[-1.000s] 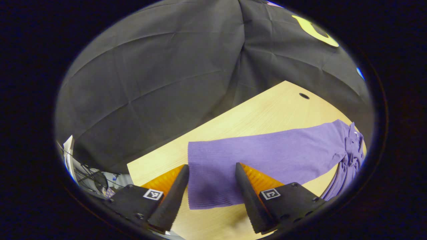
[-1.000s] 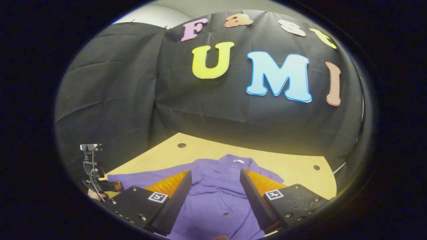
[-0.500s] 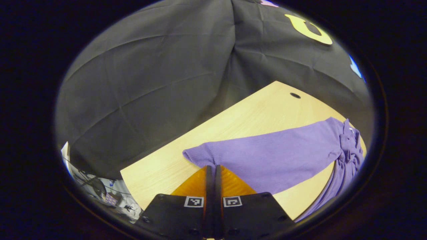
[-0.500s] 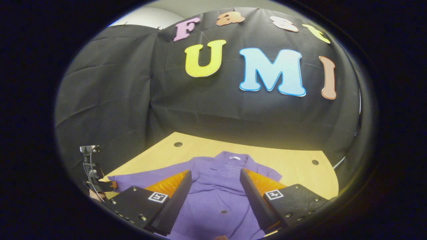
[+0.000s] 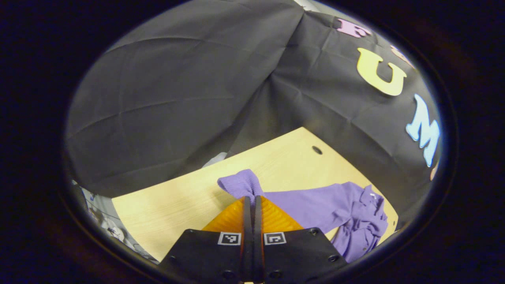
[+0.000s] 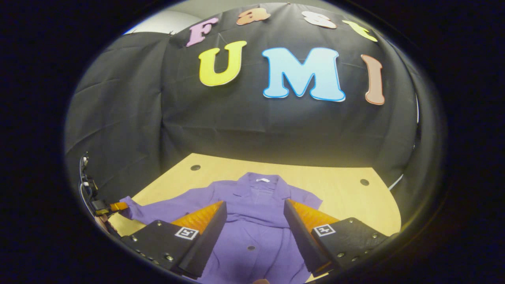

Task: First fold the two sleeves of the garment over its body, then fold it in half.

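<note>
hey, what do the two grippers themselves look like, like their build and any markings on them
In the left gripper view, the left gripper has a black body studded with screws, two wedge-shaped ribbed fingers, and a small square black-and-white coded marker at the base of each finger. In the right gripper view, the right gripper is built alike: black screw-studded blocks, tapered fingers with ribbed inner faces, and one square marker on each side.

left claw (image 5: 250, 202) fingers pressed together, pinching cloth; right claw (image 6: 254, 215) fingers spread wide, hovering.
</note>
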Demonstrator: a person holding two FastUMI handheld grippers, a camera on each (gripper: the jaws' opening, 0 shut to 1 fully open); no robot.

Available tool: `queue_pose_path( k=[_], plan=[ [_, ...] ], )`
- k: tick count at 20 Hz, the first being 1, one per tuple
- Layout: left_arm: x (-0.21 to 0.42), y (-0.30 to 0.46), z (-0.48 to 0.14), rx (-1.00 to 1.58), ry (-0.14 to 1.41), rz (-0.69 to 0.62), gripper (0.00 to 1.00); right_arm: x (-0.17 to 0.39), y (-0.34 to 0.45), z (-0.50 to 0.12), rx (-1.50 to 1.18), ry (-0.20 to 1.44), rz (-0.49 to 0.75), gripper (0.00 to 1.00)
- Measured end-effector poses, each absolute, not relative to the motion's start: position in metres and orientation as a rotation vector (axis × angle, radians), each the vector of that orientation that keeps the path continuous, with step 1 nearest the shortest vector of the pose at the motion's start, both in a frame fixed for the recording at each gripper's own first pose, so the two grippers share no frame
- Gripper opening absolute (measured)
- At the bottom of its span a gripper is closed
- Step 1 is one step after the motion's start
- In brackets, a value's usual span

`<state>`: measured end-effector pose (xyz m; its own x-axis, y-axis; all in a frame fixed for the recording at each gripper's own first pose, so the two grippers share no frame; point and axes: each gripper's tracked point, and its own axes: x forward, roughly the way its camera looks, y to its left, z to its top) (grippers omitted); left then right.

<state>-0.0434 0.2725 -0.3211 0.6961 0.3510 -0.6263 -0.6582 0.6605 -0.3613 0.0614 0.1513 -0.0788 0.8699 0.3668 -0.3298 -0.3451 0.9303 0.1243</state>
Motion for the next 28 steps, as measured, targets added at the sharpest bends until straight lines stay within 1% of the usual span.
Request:
queue_pose_path(
  k=[4,10,13,15,18,22,28],
  plan=[
    [-0.001,0.225,-0.278,-0.569,0.521,0.487,0.07,0.071,0.123,-0.080,0.096,0.344,0.320,0.90],
    [0.081,0.141,-0.242,-0.598,0.486,0.306,0.06,0.081,0.078,-0.085,0.132,0.346,0.238,0.90],
    [0.117,0.094,-0.222,-0.616,0.470,0.211,0.07,0.085,0.063,-0.091,0.143,0.357,0.217,0.90],
    [0.130,0.071,-0.206,-0.628,0.452,0.142,0.06,0.089,0.055,-0.094,0.146,0.358,0.209,0.90],
    [0.160,0.031,-0.179,-0.656,0.401,0.061,0.06,0.093,0.040,-0.096,0.145,0.358,0.191,0.90],
    [0.185,-0.037,-0.168,-0.644,0.406,-0.061,0.06,0.097,0.018,-0.101,0.132,0.357,0.163,0.90],
    [0.210,-0.150,-0.167,-0.579,0.450,-0.250,0.06,0.100,-0.009,-0.112,0.130,0.376,0.115,0.90]
  ],
)
